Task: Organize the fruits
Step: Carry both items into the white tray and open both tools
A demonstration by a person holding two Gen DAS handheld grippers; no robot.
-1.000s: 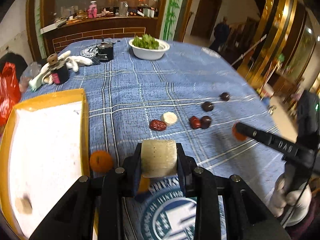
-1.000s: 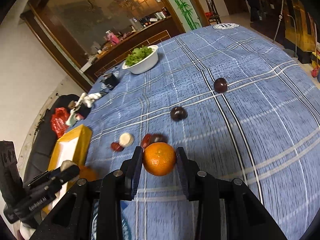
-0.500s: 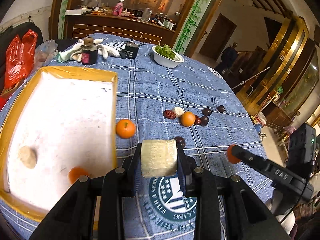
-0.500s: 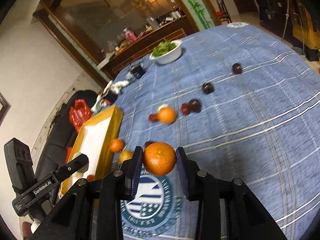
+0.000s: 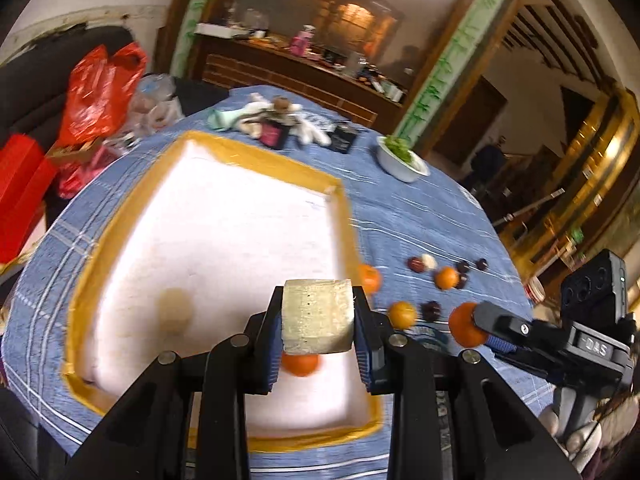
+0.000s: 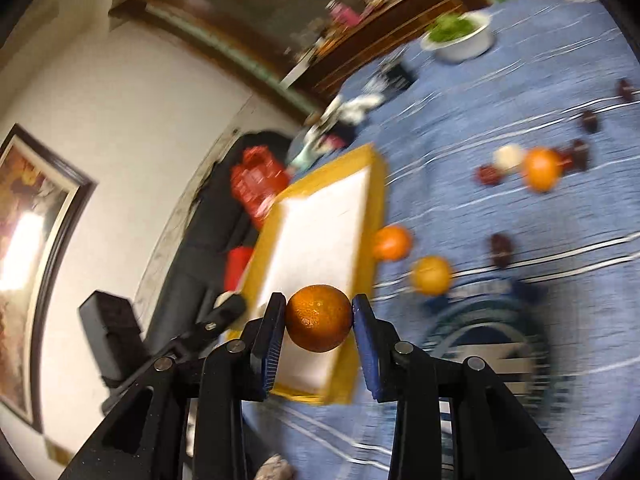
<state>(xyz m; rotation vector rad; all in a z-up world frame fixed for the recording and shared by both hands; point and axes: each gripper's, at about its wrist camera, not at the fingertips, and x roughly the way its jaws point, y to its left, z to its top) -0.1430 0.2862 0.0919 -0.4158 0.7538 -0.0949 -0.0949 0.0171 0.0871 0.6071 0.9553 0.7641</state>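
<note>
- Left wrist view: the left gripper (image 5: 318, 322) pinches a pale, squarish fruit chunk (image 5: 318, 316) between its blue pads, above the near right part of the yellow-rimmed tray (image 5: 256, 156).
- An orange (image 5: 300, 363) already lies on the tray's white floor right beneath the chunk, and a pale round piece (image 5: 174, 306) lies further left on that floor.
- To do the drop well, I judge the chunk should go onto bare white floor left of the orange, lowered close before the pads part, so it neither bounces nor knocks the orange.
- The tray's right rim runs just beside the gripper; clearing it inward matters. Open floor is plentiful toward the tray's far side.
- The right gripper (image 5: 472, 326) comes in from outside the tray's right rim with a second orange (image 5: 464, 326); the two tools stand near each other, so staggering the drops seems wise.
- Right wrist view: the right gripper (image 6: 319, 318) is clamped on that orange (image 6: 319, 317), in front of the tray's (image 6: 332, 176) near right corner.
- Loose oranges (image 6: 390, 243) and dark fruits (image 6: 502, 249) lie on the blue cloth right of the tray, one orange touching or nearly touching its wall.
- The wall stands raised, so the orange must pass above it; the view is blurred and finer clearance cannot be told.
</note>
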